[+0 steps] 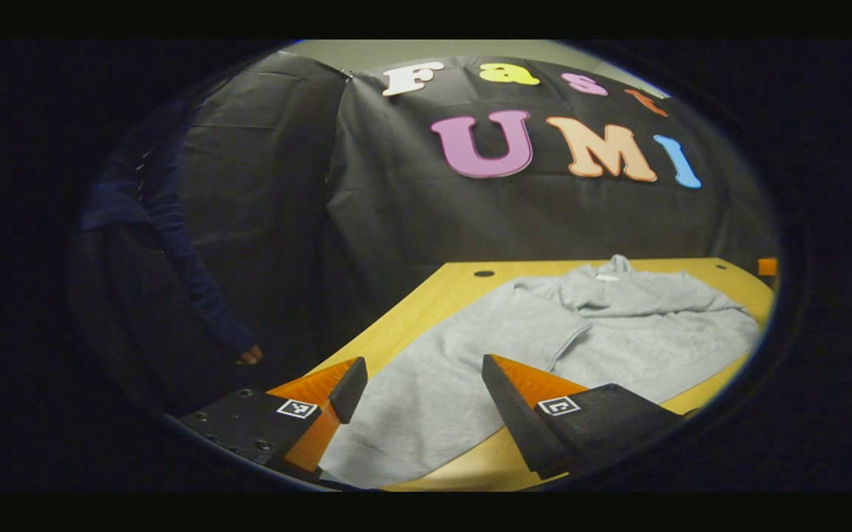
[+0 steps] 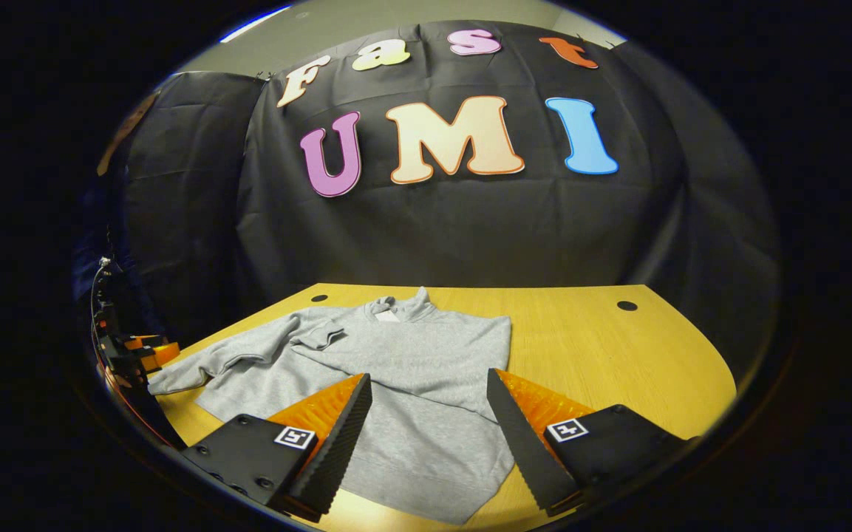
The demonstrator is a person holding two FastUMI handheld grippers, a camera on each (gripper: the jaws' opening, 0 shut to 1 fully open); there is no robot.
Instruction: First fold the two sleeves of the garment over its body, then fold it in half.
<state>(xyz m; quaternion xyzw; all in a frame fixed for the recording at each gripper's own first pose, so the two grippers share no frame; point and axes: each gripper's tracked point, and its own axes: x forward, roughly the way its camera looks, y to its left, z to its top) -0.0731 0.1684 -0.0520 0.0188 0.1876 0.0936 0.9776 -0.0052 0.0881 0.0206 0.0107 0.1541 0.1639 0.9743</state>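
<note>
At the far left of the right gripper view the left gripper (image 2: 134, 355) sits low beside the desk's edge, close to the cuff of the sleeve (image 2: 196, 369) that lies stretched out away from the body, which I judge puts it in reach of the first fold. In the left gripper view that same gripper (image 1: 418, 391) has its fingers spread wide with nothing between them, hovering over grey cloth, so no grasp is made yet. The grey garment (image 2: 411, 369) lies flat on the wooden desk (image 2: 618, 347), collar toward the far wall and hem toward the person, a layout that leaves sleeves and hem open to reach from the near side. Its other side looks already tucked in, though I cannot be sure. The right gripper (image 2: 429, 421) is likewise parted and empty, poised above the hem, probably waiting until the sleeves are dealt with before the halving fold
</note>
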